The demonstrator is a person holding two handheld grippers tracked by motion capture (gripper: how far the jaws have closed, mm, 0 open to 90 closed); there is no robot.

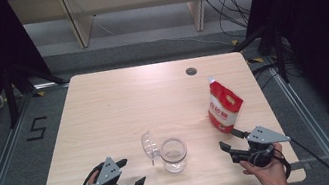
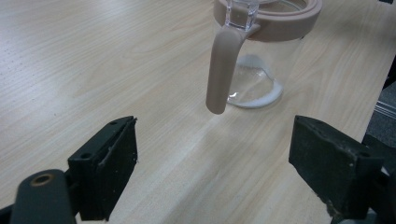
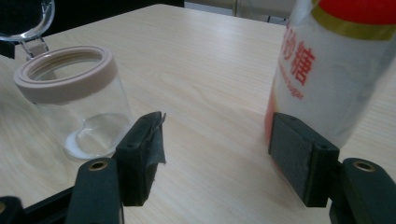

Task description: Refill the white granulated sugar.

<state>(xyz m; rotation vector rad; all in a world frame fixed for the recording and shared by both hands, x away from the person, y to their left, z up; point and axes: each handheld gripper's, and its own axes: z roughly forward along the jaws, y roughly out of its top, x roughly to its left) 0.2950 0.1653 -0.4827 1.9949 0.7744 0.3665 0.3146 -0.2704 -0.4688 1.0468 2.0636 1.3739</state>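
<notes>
So the glass jar (image 1: 174, 155) sat near the front of the tabletop (image 1: 120, 110), pinkish ring round its mouth, its clear lid (image 1: 149, 144) flipped open to the left on a hinge. Left tool (image 1: 132, 175) was released, jaws wide, aimed at the jar's handle with nothing between them. Right tool (image 1: 230, 146) was released too, wide open, just in front of the red and white sugar pouch (image 1: 224, 105) standing to the right of the jar
</notes>
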